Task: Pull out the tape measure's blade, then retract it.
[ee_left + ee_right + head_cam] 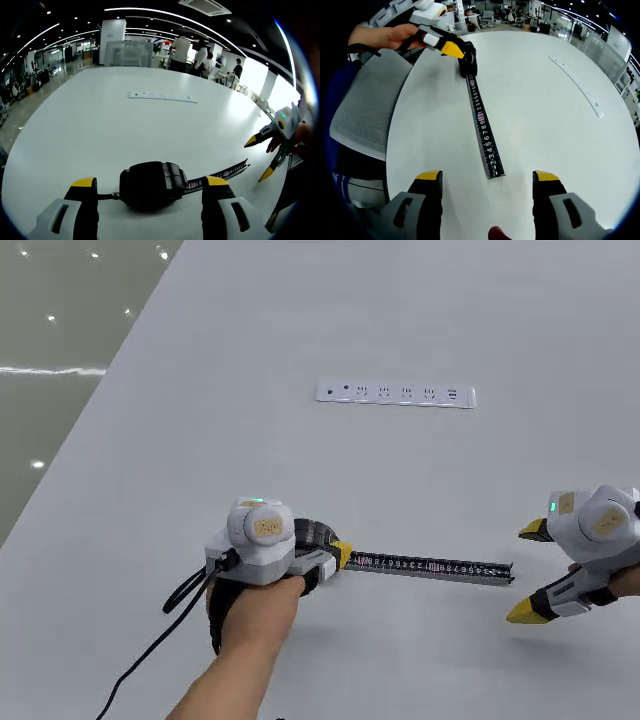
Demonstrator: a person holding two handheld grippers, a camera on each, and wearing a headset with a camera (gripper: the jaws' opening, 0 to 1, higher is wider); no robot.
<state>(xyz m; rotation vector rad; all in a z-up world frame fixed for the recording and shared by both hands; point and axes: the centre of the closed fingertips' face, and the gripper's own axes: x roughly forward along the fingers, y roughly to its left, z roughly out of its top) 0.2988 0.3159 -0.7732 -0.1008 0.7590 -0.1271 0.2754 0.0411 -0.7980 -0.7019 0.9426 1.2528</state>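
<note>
A: Where is the tape measure?

B: Lower left of the head view. Its case (316, 536) sits between the spread jaws of the left gripper (150, 185), with gaps on both sides. The blade (430, 567) runs to the right, and the right gripper (518, 574) is open at its end.

A: How to hold it?

B: The case is probably hard, so squeeze its sides. The blade looks thin and springy, so pinch the tip.

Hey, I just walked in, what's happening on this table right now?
A person is working a tape measure with two handheld grippers. The left gripper straddles the black case, jaws either side with small gaps showing. The blade lies pulled out flat along the white table toward the right gripper, which is open and just off the blade's tip, not touching it. A white power strip lies farther back, untouched.
</note>
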